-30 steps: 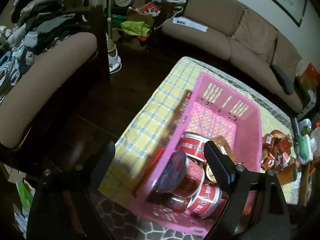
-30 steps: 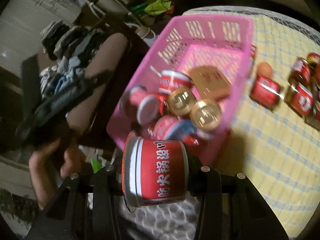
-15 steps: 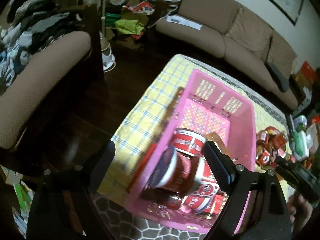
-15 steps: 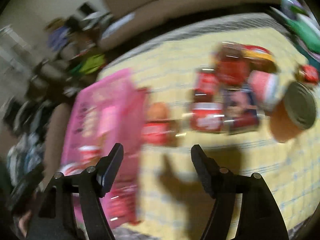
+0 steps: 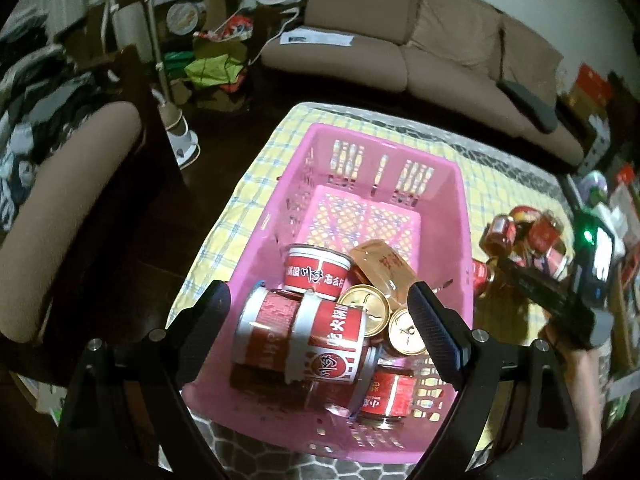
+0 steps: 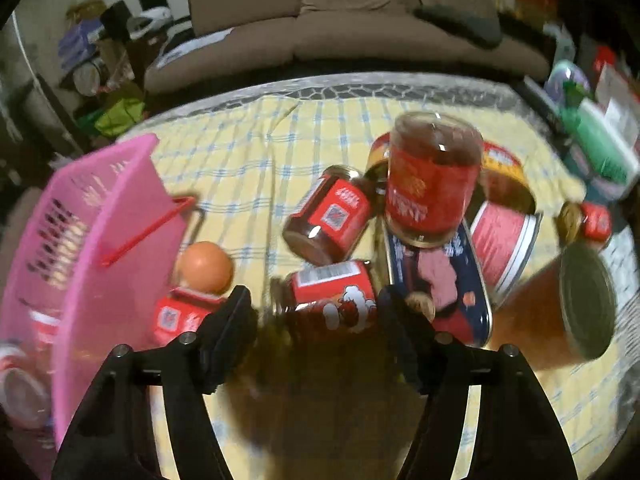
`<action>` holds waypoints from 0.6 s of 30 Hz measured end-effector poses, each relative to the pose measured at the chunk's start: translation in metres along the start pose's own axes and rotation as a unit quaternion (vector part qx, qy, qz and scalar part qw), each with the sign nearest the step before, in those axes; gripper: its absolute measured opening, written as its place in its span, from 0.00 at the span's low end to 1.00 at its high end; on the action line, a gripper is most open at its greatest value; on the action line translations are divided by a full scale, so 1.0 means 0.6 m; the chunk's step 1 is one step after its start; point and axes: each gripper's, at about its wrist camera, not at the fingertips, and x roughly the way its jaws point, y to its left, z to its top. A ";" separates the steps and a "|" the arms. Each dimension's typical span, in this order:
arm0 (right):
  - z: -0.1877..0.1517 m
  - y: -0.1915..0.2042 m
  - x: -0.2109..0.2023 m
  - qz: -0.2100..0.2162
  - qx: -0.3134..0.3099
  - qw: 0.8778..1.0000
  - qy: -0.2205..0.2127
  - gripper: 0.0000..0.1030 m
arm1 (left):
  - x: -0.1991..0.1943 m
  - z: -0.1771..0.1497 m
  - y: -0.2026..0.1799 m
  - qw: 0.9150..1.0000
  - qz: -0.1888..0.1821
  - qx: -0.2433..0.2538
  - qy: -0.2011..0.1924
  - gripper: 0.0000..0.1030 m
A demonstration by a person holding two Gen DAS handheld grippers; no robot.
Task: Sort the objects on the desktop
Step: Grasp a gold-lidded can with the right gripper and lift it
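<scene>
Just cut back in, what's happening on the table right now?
A person is sorting cans and jars into the pink basket, which already holds several red-labelled cans. The left hand-held gripper hovers open and empty above the basket. The right hand-held gripper is lowered over the pile left on the checked cloth, jaws closing around a red-labelled jar lying on its side, not yet gripping it.

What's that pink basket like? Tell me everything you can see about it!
The pink basket looks like plastic, a rectangular tub with a slotted end wall and a lattice floor. It sits upright on the yellow checked cloth, near the table's edge. A thin red handle hangs folded down outside one long wall. The far half is bare; the near half holds a jumble of red-labelled tins, two gold-topped cans, a red jar and a tan packet.
</scene>
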 end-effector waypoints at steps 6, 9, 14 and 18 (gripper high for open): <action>-0.013 0.021 0.015 -0.046 -0.048 0.998 0.003 0.71 | -0.001 -0.001 -0.017 0.999 0.025 0.029 -0.007 0.86; -0.020 0.000 0.014 -0.024 -0.039 0.999 0.026 0.61 | -0.003 0.001 -0.013 1.000 0.011 0.021 -0.006 0.86; -0.038 -0.050 0.013 0.089 0.030 0.992 0.090 0.09 | -0.010 0.000 -0.019 1.000 -0.009 0.013 -0.008 0.86; -0.059 -0.089 0.004 0.115 0.043 0.988 0.096 0.06 | -0.018 -0.003 -0.047 0.999 -0.027 0.023 -0.012 0.86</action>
